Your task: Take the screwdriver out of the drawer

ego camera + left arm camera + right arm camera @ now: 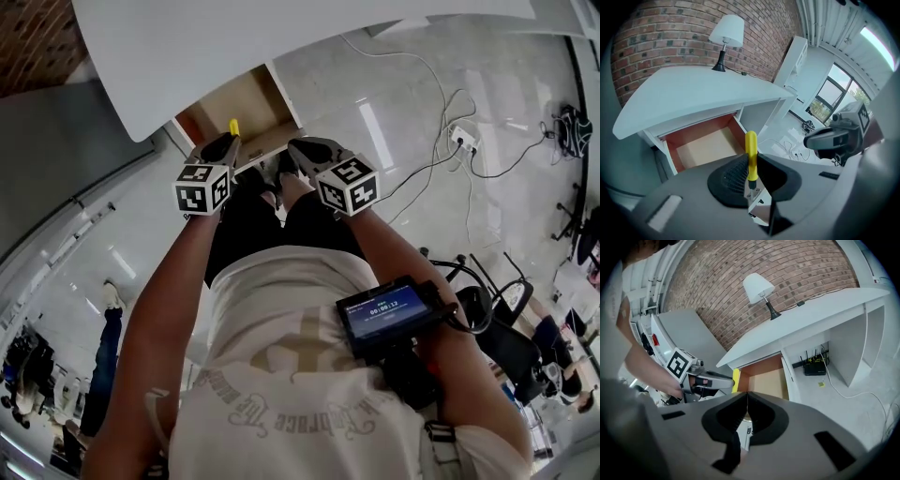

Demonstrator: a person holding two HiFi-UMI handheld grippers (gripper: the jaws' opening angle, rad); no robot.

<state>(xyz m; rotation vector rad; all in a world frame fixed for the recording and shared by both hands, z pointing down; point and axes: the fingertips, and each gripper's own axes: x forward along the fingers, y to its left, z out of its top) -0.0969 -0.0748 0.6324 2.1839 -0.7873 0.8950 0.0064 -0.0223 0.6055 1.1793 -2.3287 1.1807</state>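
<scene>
Left claw [753, 165] holds yellow screwdriver [751, 149] upright, outside the open drawer [702, 148].

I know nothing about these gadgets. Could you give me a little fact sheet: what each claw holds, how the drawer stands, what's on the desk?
Left gripper: shut on the screwdriver, whose yellow handle sticks out past the jaws
Right gripper: jaws together, nothing between them
Drawer: open; nothing shows in the visible part
Desk: white, against a brick wall
Lamp: white shade, standing on the desk
</scene>
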